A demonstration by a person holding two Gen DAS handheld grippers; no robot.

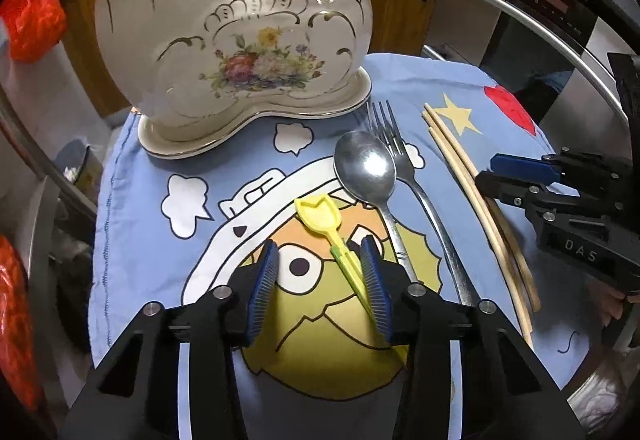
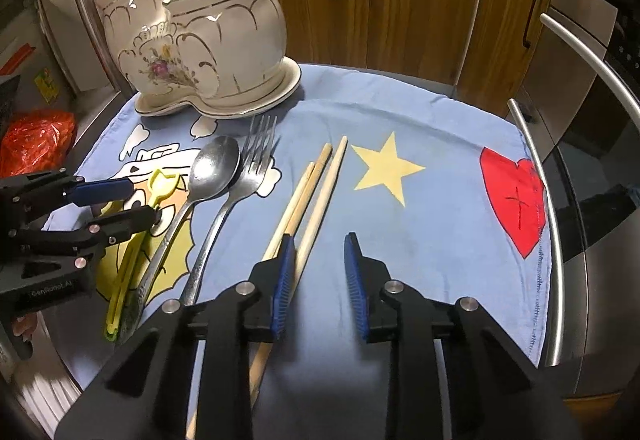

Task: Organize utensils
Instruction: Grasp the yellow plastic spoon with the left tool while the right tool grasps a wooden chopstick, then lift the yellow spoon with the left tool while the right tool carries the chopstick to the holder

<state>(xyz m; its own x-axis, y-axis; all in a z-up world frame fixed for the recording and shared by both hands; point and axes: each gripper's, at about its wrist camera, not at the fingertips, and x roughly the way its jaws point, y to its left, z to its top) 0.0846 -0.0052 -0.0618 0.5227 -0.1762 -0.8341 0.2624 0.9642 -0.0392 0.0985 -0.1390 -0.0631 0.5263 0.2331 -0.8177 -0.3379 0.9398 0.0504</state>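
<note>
Porcelain, cream with gilt trim, the utensil holder (image 1: 240,51) stood at the back of the blue cloth (image 2: 420,240). In front of it, going left to right, lay a yellow scoop (image 1: 320,224), spoon (image 1: 366,165), fork (image 1: 394,143) and 3 chopsticks (image 2: 316,183). The left gripper (image 1: 320,272) straddled the scoop's handle, jaws apart, not yet pinching. The right gripper (image 2: 318,268) stood open beside the chopsticks, its left pad touching them.

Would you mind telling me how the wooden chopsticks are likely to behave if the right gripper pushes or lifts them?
The chopsticks look thin, round and smooth, so a push may roll them apart on the cloth. They are probably light and stiff, and being long, may tilt if gripped near one end.
</note>
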